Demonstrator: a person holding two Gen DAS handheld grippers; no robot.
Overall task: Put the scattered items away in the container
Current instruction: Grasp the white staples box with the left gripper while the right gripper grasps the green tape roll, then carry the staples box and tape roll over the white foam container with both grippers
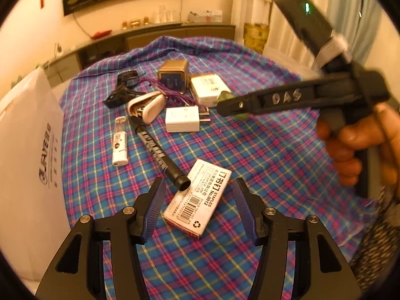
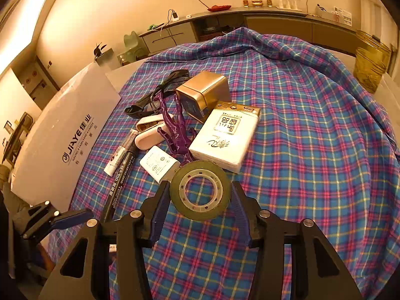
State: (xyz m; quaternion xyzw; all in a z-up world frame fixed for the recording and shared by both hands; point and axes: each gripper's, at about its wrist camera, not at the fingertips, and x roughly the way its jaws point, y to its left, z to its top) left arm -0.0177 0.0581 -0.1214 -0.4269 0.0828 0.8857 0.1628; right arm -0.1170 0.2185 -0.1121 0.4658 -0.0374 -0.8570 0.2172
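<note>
While the left gripper (image 1: 198,206) gapes over the staples box (image 1: 197,198), the right gripper (image 2: 200,192) clamps the tape roll (image 2: 200,190).

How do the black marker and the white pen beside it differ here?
The marker is black with pale lettering along its barrel; the pen is white with a small label. The marker is the longer. The marker's near end rests on the staples box; the pen lies wholly on the cloth. Both lie flat, roughly parallel, ungripped.
</note>
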